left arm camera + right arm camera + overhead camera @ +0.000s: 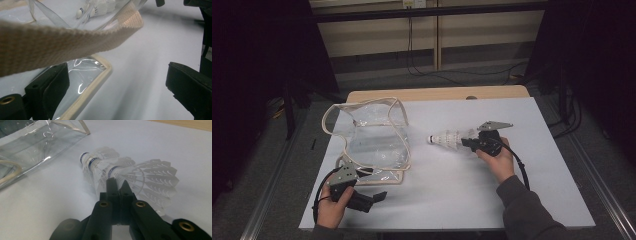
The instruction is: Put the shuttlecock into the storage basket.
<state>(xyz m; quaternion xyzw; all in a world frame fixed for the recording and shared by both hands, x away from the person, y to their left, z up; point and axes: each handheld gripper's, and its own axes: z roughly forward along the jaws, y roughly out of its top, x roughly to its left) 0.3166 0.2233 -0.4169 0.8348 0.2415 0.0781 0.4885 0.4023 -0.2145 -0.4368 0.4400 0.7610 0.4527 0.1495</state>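
Observation:
Several white shuttlecocks (447,139) (117,167) are nested in a stack, cork ends toward a clear plastic bag (377,145) (32,147) with beige trim. My right gripper (473,142) (117,186) is shut on the feather skirt of the rearmost one and holds the stack just right of the bag. My left gripper (371,186) (117,72) stands open at the bag's near corner (85,75), one jaw over the bag and the other over the table. The bag's beige strap (62,42) crosses in front of its jaws, untouched. Beyond the bag, the shuttlecocks (96,8) are visible.
A white sheet (462,190) covers the wooden table (437,93), with bare surface to the right and front of the bag. Dark curtains and cables lie beyond the table's far edge. The person's forearms enter from the bottom.

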